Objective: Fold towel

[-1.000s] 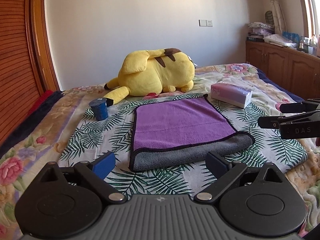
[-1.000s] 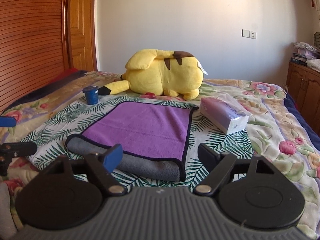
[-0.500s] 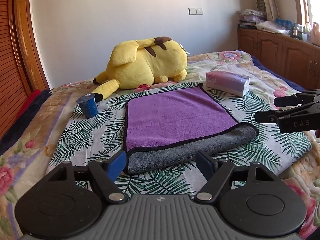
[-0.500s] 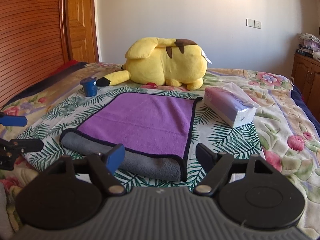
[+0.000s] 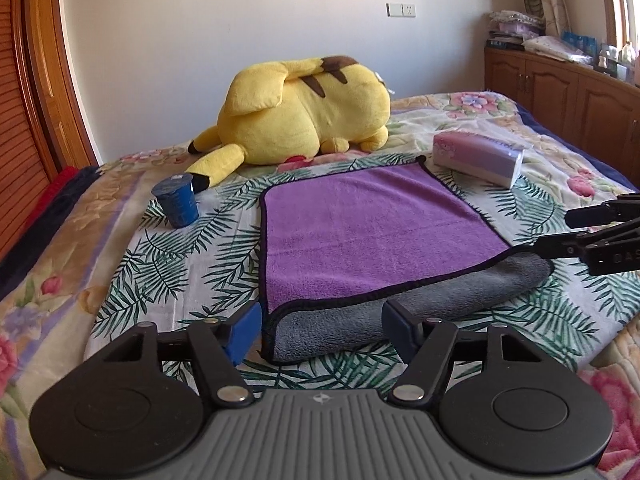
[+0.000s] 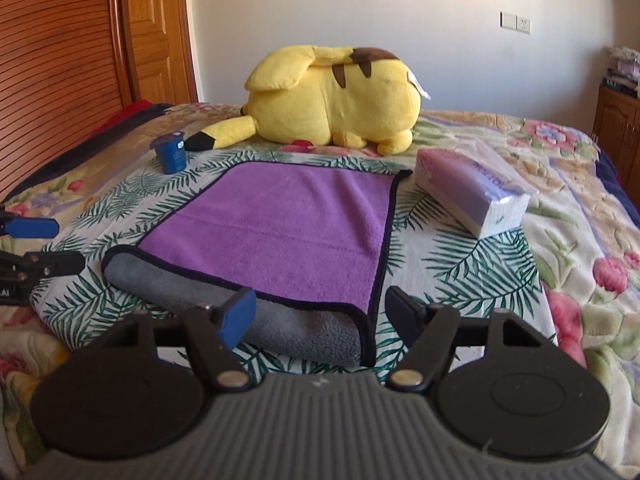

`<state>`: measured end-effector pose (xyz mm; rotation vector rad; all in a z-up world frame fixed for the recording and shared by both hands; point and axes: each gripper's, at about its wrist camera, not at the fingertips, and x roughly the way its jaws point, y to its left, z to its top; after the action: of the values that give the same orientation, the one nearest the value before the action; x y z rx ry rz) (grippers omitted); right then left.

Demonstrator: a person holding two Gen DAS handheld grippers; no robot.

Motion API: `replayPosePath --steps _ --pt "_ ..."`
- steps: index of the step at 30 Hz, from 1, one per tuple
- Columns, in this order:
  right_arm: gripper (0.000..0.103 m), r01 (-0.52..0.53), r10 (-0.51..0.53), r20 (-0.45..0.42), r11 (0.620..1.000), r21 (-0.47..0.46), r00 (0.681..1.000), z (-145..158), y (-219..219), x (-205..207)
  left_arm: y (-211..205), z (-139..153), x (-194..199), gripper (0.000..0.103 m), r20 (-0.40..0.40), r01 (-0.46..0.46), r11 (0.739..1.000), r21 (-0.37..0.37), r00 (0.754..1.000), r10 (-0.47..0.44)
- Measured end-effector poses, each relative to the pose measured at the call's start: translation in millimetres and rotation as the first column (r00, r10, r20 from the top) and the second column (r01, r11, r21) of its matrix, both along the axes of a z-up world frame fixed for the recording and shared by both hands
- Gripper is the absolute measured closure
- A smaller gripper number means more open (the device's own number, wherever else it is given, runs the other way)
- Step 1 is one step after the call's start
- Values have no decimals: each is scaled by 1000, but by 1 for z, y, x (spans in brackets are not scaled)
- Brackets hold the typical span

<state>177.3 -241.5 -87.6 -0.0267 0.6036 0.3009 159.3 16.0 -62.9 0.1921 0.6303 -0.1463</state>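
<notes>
Closest to me, the left gripper [image 5: 322,332] hangs with its jaws spread wide and empty at the towel's near left corner, while the right gripper [image 6: 320,314] sits just as splayed and empty at the near right corner. The towel [image 5: 360,224] lies flat on the leaf-print bedspread [image 5: 160,264], purple side up, its grey near edge rolled over. Beyond it stand a blue cup [image 5: 177,200] to the left and a tissue pack [image 5: 478,156] to the right, then a yellow plush toy [image 5: 304,116] near the wall.
</notes>
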Motion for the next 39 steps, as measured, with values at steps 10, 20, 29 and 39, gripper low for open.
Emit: replayPosePath --steps 10,20,29,39 --pt "31 -18 17 -55 1000 -19 998 -13 2 17 10 -20 27 55 -51 5 1000 15 999 -4" --pt "32 1 -2 -88 1000 -9 996 -21 -6 31 21 -34 50 70 -92 3 1000 7 996 -2" --pt "38 4 -5 -137 1000 -4 991 -28 -10 37 33 -44 60 82 -135 -21 999 -49 991 14" --pt "40 17 -9 -204 999 38 979 -36 -15 42 30 -52 59 87 -169 -6 999 -53 986 -3"
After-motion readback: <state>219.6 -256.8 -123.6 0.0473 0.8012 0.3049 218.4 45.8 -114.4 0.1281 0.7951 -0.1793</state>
